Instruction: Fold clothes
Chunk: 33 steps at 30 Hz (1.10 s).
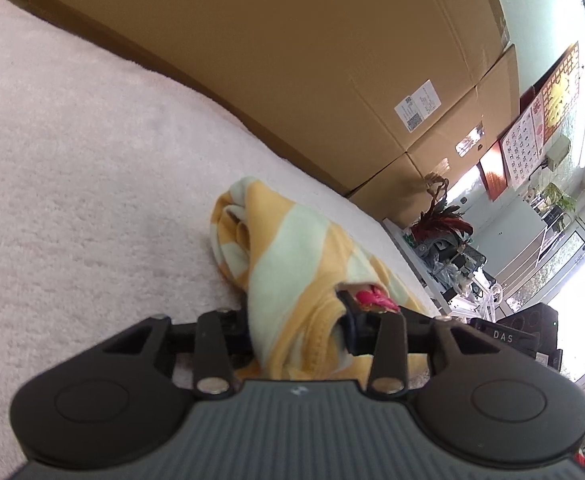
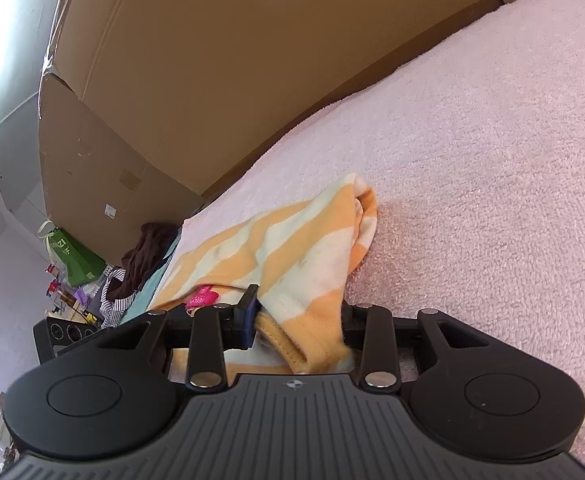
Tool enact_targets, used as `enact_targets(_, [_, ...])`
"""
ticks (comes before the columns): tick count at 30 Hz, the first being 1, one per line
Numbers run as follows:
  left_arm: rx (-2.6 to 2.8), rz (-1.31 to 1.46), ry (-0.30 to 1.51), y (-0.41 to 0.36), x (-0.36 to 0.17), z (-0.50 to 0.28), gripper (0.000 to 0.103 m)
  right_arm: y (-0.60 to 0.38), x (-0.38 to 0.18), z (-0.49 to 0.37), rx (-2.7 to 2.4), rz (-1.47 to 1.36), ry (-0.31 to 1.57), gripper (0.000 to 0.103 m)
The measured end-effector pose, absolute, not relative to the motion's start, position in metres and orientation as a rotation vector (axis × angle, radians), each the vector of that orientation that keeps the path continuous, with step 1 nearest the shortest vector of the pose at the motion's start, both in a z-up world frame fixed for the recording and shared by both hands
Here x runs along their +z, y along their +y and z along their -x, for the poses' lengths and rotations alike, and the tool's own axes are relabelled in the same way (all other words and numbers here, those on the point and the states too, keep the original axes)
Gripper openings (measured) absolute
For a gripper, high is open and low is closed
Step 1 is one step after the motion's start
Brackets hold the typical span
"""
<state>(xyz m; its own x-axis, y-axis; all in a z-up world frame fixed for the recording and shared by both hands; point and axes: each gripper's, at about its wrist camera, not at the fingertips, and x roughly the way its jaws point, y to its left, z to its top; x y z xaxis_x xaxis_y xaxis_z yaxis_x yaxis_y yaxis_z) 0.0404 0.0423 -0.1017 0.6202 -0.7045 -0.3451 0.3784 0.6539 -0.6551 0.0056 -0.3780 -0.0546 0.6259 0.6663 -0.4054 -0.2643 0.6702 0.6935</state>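
A small garment (image 1: pixel 292 248) with yellow and pale mint stripes lies bunched on a pink fluffy cover (image 1: pixel 72 180). My left gripper (image 1: pixel 298 332) is shut on its near edge, and the thick cloth fills the gap between the fingers. A pink tag (image 1: pixel 372 298) shows beside the right finger. In the right wrist view the same garment (image 2: pixel 292 240) stretches away over the cover (image 2: pixel 492 160). My right gripper (image 2: pixel 298 324) is shut on a yellow hem of it, with the pink tag (image 2: pixel 202 298) just left of the left finger.
Large cardboard boxes (image 1: pixel 292 60) (image 2: pixel 212 80) stand along the far edge of the cover. Beyond one end is a cluttered shelf (image 1: pixel 444 240) and a black speaker (image 1: pixel 508 336). Past the other end lie dark clothes (image 2: pixel 148 256) and a green bag (image 2: pixel 74 258).
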Motion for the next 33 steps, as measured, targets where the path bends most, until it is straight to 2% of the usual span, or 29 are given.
enact_targets(10, [-0.681,0.513,0.59,0.042,-0.106,-0.041,0.044,-0.372,-0.057,0.002,0.562,-0.58,0.629,0.035])
enact_targets(27, [-0.739,0.527,0.685,0.042,-0.101,-0.061,0.048,-0.364,-0.059,0.004,0.542,-0.553,0.565,0.034])
enact_targets(33, [-0.748,0.584,0.748,0.044,-0.099,-0.08,0.041,-0.366,-0.059,0.002,0.536,-0.562,0.576,0.034])
